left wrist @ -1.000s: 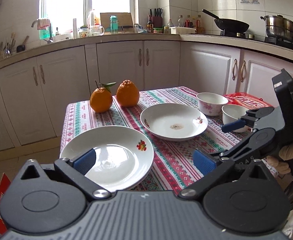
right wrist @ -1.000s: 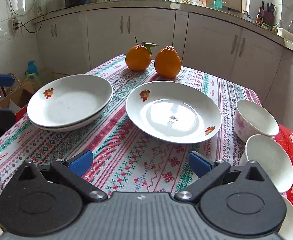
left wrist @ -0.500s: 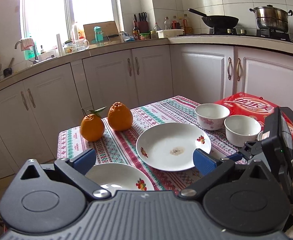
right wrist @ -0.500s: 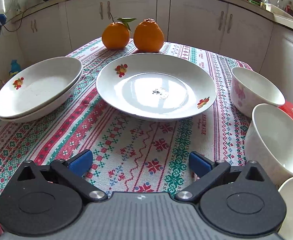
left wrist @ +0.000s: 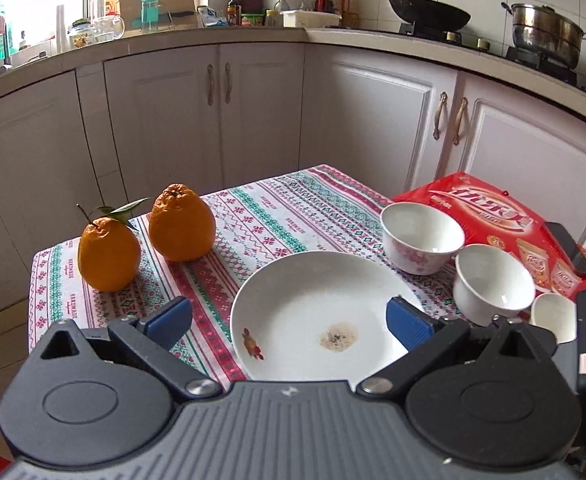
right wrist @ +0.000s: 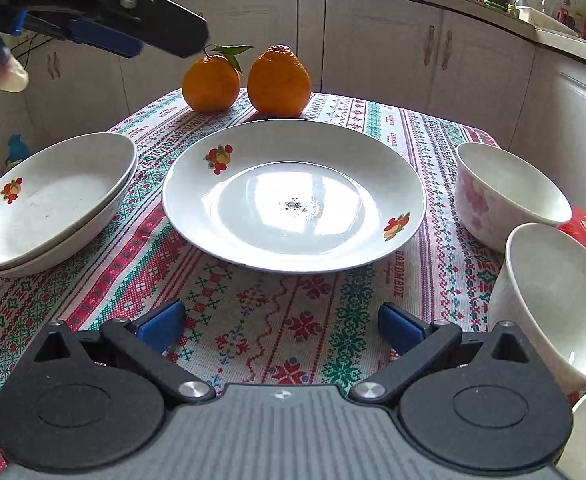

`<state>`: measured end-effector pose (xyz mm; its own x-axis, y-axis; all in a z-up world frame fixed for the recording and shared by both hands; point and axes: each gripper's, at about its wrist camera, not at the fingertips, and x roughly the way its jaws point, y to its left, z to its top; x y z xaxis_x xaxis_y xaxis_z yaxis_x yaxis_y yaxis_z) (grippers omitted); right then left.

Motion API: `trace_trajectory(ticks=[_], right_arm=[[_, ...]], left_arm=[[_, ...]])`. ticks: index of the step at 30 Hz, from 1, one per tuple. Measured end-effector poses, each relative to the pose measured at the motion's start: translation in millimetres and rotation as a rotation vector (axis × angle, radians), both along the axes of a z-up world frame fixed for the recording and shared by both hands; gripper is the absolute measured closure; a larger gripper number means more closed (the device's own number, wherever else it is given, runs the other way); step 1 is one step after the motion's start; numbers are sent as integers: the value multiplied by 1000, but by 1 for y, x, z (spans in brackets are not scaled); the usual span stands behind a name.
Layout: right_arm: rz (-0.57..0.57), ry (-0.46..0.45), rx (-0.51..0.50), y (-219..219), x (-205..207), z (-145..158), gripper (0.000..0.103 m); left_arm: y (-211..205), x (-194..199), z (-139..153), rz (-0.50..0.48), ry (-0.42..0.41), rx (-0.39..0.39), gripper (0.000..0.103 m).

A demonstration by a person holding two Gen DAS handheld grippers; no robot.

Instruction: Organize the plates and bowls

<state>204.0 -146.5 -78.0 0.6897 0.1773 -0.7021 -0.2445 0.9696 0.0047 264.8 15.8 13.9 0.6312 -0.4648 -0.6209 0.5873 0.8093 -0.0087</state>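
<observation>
Our right gripper, jaws apart, faces the plate dead ahead, nearer than our left gripper, also apart, probably hovering above; the stack lies left.

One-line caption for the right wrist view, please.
Open right gripper low over the tablecloth, facing a soiled plate, two stacked plates left, bowls right.

Black left tool, blue pads, ribbed grey housing, silver pivot screws
</observation>
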Motion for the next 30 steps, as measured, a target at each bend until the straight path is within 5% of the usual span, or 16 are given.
trace_trajectory(ticks=[9,14,24,30], right_arm=[[4,14,-5,0,16,1,0],[-4,19,-11,-1,24,1,0],[-6,14,-5,0,32,0,0],[-3,7,-4,0,35,0,0]], left_arm=[[-28,71,-34,-18,134,91,1],[-48,94,-46,-107,186,155,1],[-69,121,-74,-234,315,236,4],[-71,131,-77,-275,377,241,14]])
